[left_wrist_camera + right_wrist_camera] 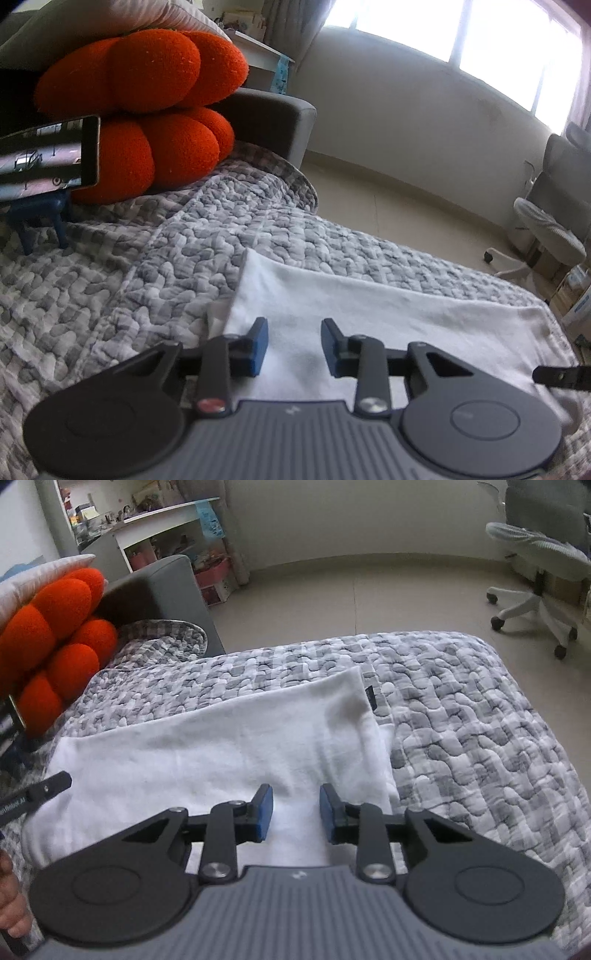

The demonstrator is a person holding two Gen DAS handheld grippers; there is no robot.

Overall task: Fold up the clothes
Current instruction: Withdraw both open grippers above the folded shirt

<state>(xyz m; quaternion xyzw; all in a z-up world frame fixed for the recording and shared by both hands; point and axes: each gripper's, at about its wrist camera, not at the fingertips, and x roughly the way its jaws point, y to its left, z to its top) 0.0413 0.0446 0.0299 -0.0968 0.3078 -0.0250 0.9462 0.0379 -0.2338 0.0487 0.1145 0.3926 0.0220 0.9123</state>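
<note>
Both the left gripper (294, 347) and right gripper (296, 812) are hovering low-centre, jaws apart and empty, over the white cloth (221, 738), probably lining up its next fold.

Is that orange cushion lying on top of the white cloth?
No, the orange cushion sits well apart from the white cloth, further back on the quilt.

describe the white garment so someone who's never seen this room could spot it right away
Find the bed covered by a grey and white quilted blanket, with a bright orange cushion at one end. The white garment lies flat on that blanket near its edge, partly folded. It is the only plain white cloth there, with a small dark tag at one corner.
</note>
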